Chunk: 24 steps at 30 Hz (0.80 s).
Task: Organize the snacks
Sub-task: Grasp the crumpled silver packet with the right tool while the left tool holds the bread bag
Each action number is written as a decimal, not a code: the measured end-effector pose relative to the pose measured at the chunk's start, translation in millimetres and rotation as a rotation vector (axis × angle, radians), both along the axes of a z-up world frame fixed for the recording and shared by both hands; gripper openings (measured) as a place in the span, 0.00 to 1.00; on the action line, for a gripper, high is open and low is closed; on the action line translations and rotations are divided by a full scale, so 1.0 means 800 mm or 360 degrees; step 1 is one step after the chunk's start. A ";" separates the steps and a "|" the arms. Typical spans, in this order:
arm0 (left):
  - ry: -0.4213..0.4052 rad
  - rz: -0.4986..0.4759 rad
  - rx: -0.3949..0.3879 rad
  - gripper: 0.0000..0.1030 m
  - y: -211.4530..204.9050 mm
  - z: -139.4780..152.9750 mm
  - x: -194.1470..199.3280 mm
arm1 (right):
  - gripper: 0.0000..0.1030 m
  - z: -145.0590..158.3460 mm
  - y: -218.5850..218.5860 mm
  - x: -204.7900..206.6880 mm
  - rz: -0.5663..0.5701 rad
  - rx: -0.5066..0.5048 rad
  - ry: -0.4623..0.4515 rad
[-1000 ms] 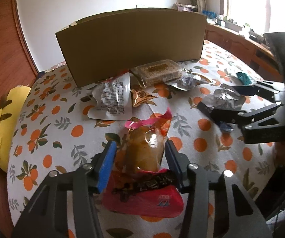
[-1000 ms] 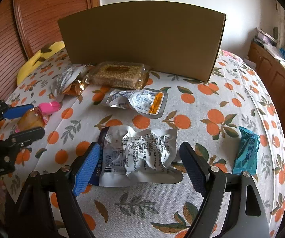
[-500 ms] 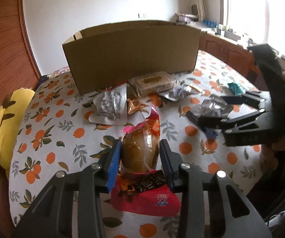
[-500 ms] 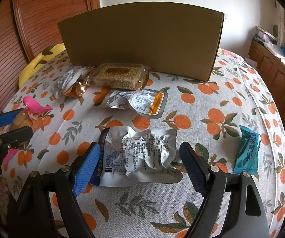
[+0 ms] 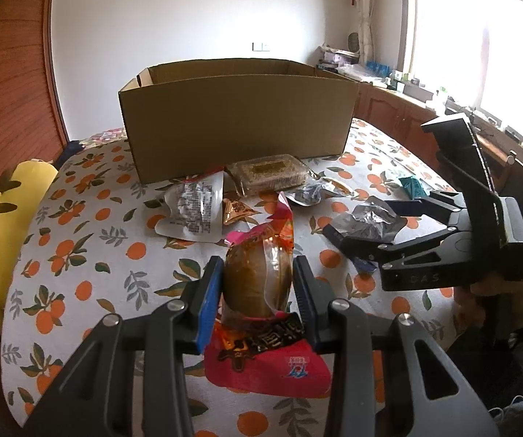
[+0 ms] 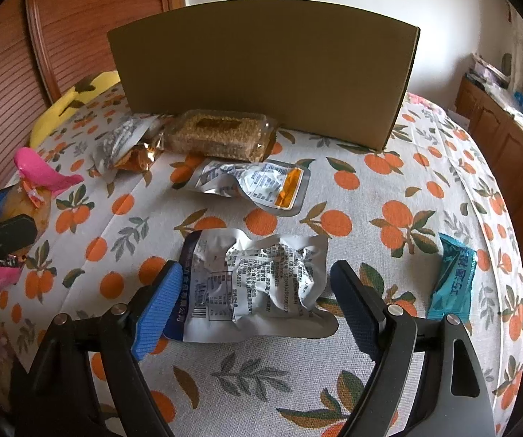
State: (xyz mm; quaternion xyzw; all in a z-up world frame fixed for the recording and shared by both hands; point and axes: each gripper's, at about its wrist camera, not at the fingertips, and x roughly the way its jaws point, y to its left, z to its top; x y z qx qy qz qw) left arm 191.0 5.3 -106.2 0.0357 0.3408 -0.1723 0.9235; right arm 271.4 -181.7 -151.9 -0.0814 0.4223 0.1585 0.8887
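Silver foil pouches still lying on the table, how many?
3. One silver pouch between the open right hand-held gripper fingers; an orange-cornered pouch mid-table; a third pouch before the box's left end. More may be hidden behind.

Cardboard box behind clear tray, foil pouch before tray, wrapper right

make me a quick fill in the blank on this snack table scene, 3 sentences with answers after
1. The left gripper is shut on a pink-wrapped snack with a ____ filling.
2. The right gripper is ____, its fingers on either side of the silver packet.
3. The teal packet lies on the tablecloth, to the ____ of the silver packet.

Answers: brown; open; right
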 end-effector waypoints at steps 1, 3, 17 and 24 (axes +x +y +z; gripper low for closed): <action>-0.0004 -0.0004 -0.0004 0.36 0.001 0.000 -0.001 | 0.83 0.000 0.001 0.000 -0.0001 -0.0006 -0.0001; -0.0016 -0.0011 -0.0011 0.36 0.003 0.002 -0.004 | 0.83 -0.001 0.002 0.000 -0.0001 -0.0013 0.0000; -0.0066 -0.0051 -0.0049 0.36 0.007 0.010 -0.019 | 0.81 0.000 0.005 0.001 0.0019 -0.0039 0.0011; -0.0069 -0.0047 -0.0046 0.36 0.008 0.011 -0.021 | 0.63 0.007 -0.008 -0.017 -0.0001 0.0020 0.0009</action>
